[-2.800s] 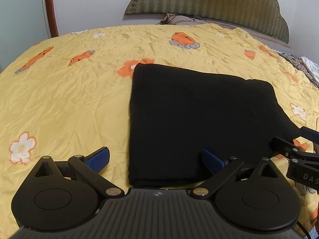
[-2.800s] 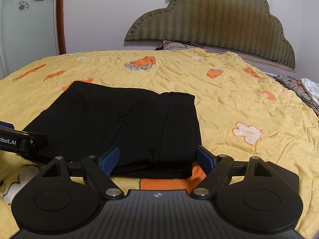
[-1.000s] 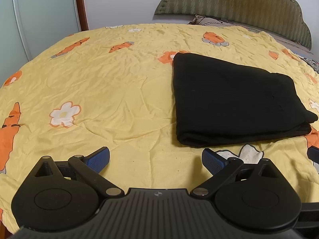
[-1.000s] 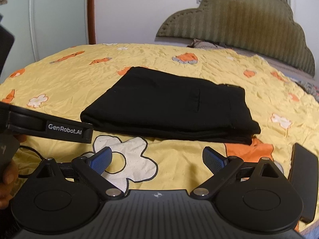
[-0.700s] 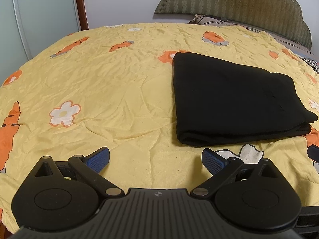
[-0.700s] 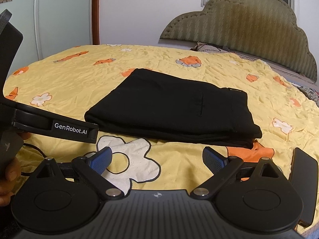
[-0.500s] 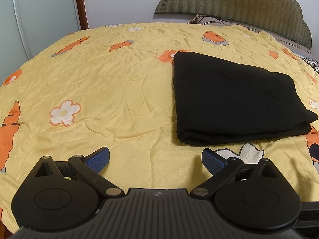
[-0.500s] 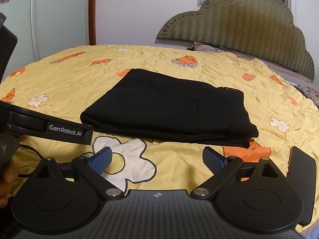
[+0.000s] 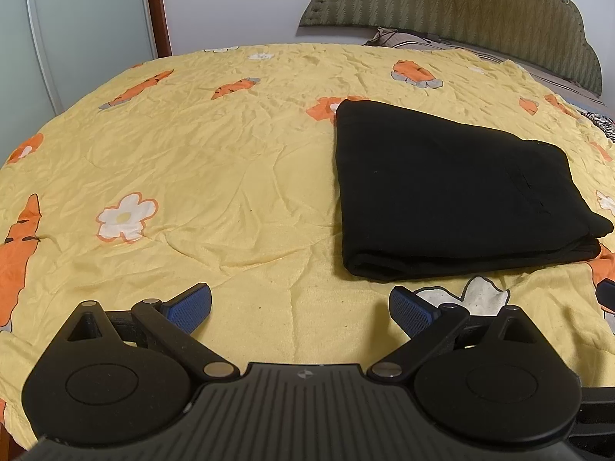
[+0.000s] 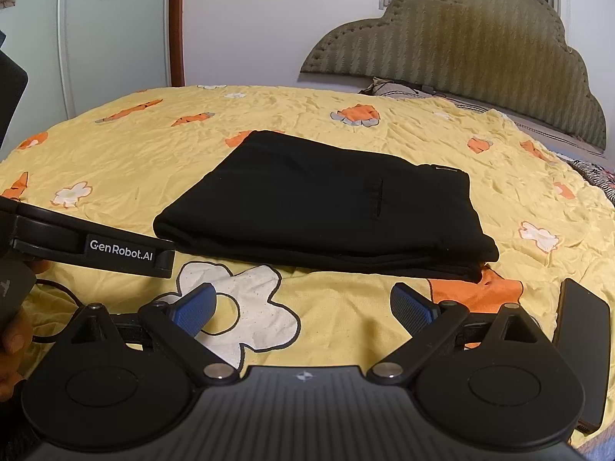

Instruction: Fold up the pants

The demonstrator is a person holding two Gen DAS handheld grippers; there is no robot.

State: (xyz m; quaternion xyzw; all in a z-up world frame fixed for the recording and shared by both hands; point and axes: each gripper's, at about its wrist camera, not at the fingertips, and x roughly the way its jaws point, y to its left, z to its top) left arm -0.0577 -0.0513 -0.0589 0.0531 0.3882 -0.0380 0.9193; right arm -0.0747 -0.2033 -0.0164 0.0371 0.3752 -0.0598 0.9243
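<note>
The black pants (image 9: 453, 192) lay folded into a compact rectangle on the bed, resting on a yellow bedspread (image 9: 230, 176) printed with orange carrots and white flowers. Stacked layers showed along the near edge of the bundle, the top face flat with a faint seam line toward its right side. The left gripper (image 9: 300, 305) hovered above bare bedspread, near the pants' left corner but apart from it, its jaws spread wide with nothing between the blue pads. The right gripper (image 10: 301, 303) hung over a large white flower print (image 10: 238, 307), jaws likewise wide and empty, the pants (image 10: 326, 211) just beyond and untouched. In the right wrist view, the body of the left gripper, lettered "GenRobot.AI" (image 10: 121, 250), reached in from the left edge, with part of a hand (image 10: 13, 342) below it and a thin cable on the bedspread. A dark phone (image 10: 582, 349) lay on the bed at the right edge, close to the right gripper. A padded green headboard (image 10: 461, 53) stood against the wall behind, with a pillow (image 9: 415, 36) at its foot.
</note>
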